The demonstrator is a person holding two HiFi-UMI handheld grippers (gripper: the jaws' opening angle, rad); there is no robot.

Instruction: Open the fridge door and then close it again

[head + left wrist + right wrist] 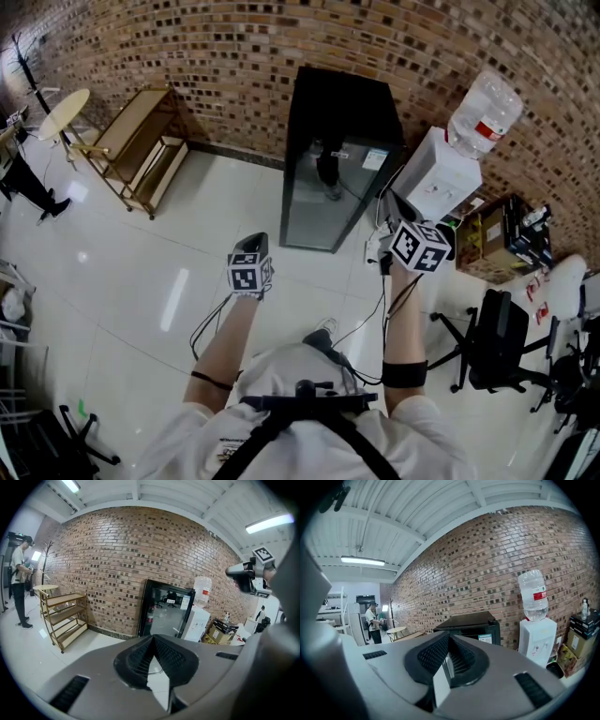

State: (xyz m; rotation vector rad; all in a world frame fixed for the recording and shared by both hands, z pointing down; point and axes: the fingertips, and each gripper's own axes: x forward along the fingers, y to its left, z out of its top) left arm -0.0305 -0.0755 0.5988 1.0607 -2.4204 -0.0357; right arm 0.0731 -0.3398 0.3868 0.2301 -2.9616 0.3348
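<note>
A black fridge [336, 155] with a glass door stands against the brick wall, and its door is closed. It also shows ahead in the left gripper view as the fridge [166, 613] and in the right gripper view as the fridge [474, 625]. My left gripper [251, 246] hangs over the floor, well short of the fridge front, its jaws [152, 641] shut with nothing between them. My right gripper [386, 236] is held higher, near the fridge's right front corner, apart from it. It is shut too [448, 644] and holds nothing.
A white water dispenser [439, 178] with a bottle stands right of the fridge. Boxes [492, 234] and a black office chair [497, 352] are further right. A wooden shelf [136, 145] and a round table [64, 112] stand at left. A person [18, 583] stands far left. Cables [211, 323] trail on the floor.
</note>
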